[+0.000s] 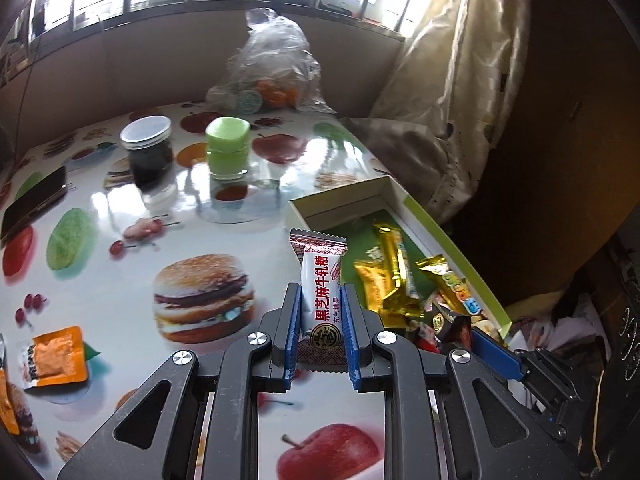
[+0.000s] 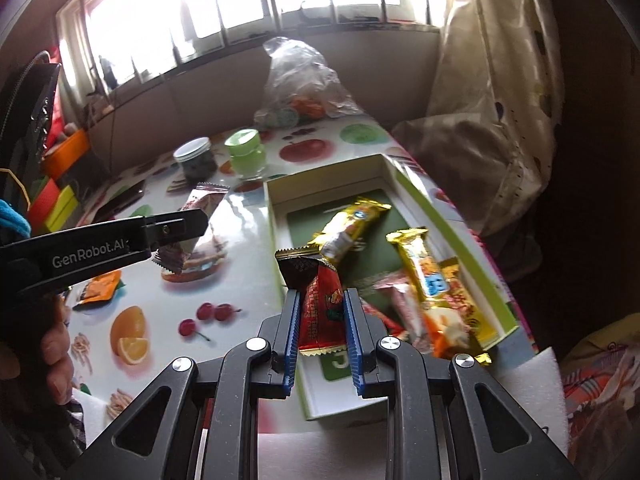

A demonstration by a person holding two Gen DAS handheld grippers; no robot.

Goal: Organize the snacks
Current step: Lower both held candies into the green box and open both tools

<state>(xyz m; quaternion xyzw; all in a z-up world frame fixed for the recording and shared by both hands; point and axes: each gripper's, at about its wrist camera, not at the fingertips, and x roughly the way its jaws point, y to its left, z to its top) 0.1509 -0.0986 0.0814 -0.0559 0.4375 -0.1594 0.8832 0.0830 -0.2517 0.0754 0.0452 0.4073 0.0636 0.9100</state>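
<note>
A white nougat candy bar (image 1: pixel 320 292) with red Chinese lettering stands upright between the blue pads of the left hand-held gripper (image 1: pixel 320 312), which is closed onto its sides. It hangs above the counter (image 1: pixel 120 240), just beside the near left wall of an open cardboard box (image 1: pixel 384 188) at two o'clock. The right hand-held gripper (image 2: pixel 322 312) pinches a dark red candy wrapper (image 2: pixel 320 304) the same way, over the box's near left corner. Inside the box, at one o'clock from that gripper, lie gold-wrapped snack bars (image 2: pixel 348 224). An orange snack packet (image 1: pixel 56 356) lies on the counter at nine o'clock from the left gripper. Farther off, toward eleven o'clock, stand a dark jar (image 1: pixel 148 148) and a green cup (image 1: pixel 228 148).
</note>
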